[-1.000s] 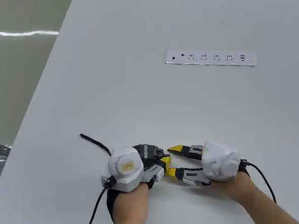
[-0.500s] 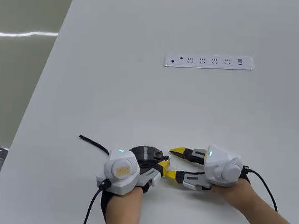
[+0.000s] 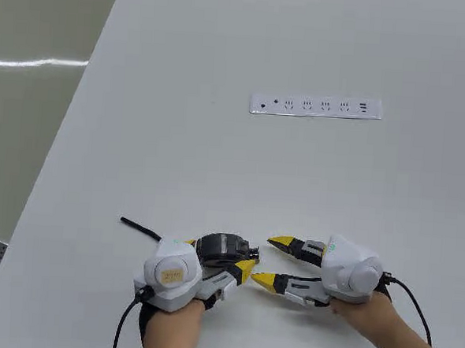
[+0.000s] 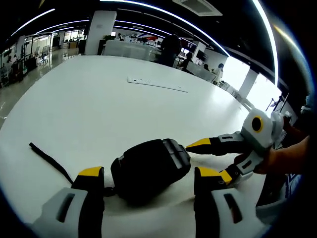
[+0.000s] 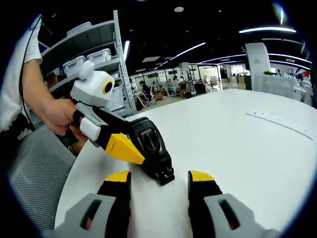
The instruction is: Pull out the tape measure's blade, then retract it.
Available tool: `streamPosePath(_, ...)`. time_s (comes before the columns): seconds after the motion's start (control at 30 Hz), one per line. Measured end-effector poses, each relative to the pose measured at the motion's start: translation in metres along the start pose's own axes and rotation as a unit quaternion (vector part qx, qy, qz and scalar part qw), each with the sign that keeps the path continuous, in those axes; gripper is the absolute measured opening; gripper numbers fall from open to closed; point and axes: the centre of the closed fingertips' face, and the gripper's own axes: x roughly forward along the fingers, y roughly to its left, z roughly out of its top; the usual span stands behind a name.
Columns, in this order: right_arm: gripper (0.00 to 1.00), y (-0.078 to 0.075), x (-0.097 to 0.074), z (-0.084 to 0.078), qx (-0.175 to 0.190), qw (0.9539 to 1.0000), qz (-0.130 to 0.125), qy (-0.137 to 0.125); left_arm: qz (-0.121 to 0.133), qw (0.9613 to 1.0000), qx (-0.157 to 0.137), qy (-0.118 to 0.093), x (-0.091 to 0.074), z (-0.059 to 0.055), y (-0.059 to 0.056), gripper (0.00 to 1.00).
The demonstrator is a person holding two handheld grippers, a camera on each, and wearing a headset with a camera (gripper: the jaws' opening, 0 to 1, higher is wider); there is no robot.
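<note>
white workbench (image 3: 217, 165), power strip (image 3: 315, 106), tape measure (image 3: 221, 249), office shelving (image 5: 94, 49)

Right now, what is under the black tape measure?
The tape measure lies on the white table, between the jaws of the left gripper. Bare tabletop shows all around it. The spot right beneath it is covered, so I cannot see it.
</note>
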Motion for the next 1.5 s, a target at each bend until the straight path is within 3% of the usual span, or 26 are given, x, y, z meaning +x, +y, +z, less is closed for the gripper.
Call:
streamPosePath(0.23,0.48,0.001,-0.009,0.003,0.014,0.9997,-0.016,-0.008,-0.019,0.9995,0.026,-0.006,-0.007,0.004,-0.002,0.71)
streamPosePath(0.37,0.48,0.005,-0.012,0.003,0.014,0.9997,-0.020,-0.007,-0.029,0.9993,0.021,-0.014,-0.011,0.006,0.000,0.71)
streamPosePath(0.43,0.49,0.005,-0.014,0.002,0.015,0.9996,-0.024,-0.005,-0.029,0.9985,0.044,-0.014,-0.014,0.008,0.000,0.71)
streamPosePath(0.8,0.51,0.009,-0.031,0.000,0.023,0.9986,-0.048,-0.002,-0.058,0.9956,0.071,-0.019,-0.027,0.009,-0.003,0.71)
streamPosePath(1.5,0.54,0.014,-0.076,0.000,0.034,0.9939,-0.104,-0.010,-0.092,0.9869,0.131,-0.023,-0.062,-0.006,0.002,0.72)
